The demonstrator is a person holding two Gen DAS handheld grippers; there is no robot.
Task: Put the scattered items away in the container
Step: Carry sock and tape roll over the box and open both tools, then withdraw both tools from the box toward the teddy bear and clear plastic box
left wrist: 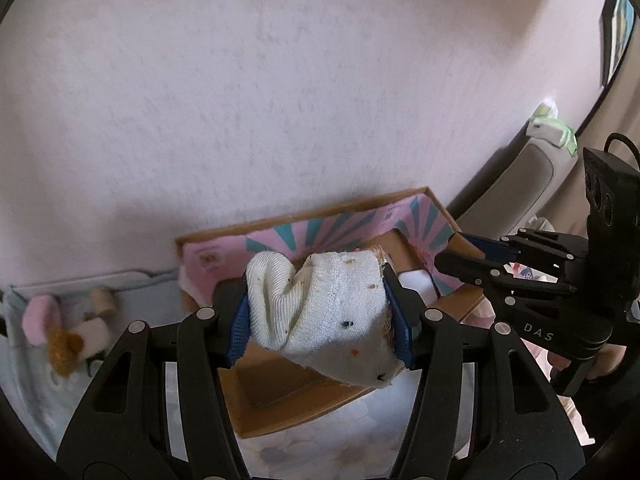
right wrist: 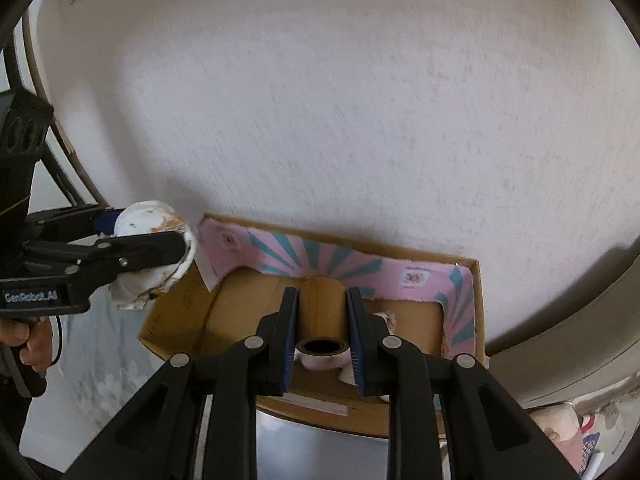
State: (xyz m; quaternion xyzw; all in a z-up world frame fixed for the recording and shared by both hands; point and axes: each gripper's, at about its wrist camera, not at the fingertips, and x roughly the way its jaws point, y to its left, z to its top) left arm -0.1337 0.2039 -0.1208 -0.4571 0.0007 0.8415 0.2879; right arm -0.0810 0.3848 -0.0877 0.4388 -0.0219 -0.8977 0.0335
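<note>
Both loads are basically at the box (right wrist: 468, 280) now, so what matters is which one is actually over the opening. The right hand-held gripper (right wrist: 322, 332) is nearly closed on a wooden tube (right wrist: 322, 308). The tube's long axis runs straight out along the fingers, toward the box's far wall w/ the pink-teal flap, and its open end faces the cam. It looks to be above the box interior already, so prob just a release.

The left hand-held gripper (left wrist: 320, 312) is partly open but clamped on a white sock bundle (left wrist: 320, 308), pads pressing both sides. In the right cam it hangs at the box's left corner, more over the rim than inside imo. Needs to go further in toward the box middle before letting go.

Box contents: something white-pinkish on the bottom, can't tell what. Left of the box, on a blue cloth (left wrist: 24, 360), a plush toy (left wrist: 64, 336) is not yet collected.
</note>
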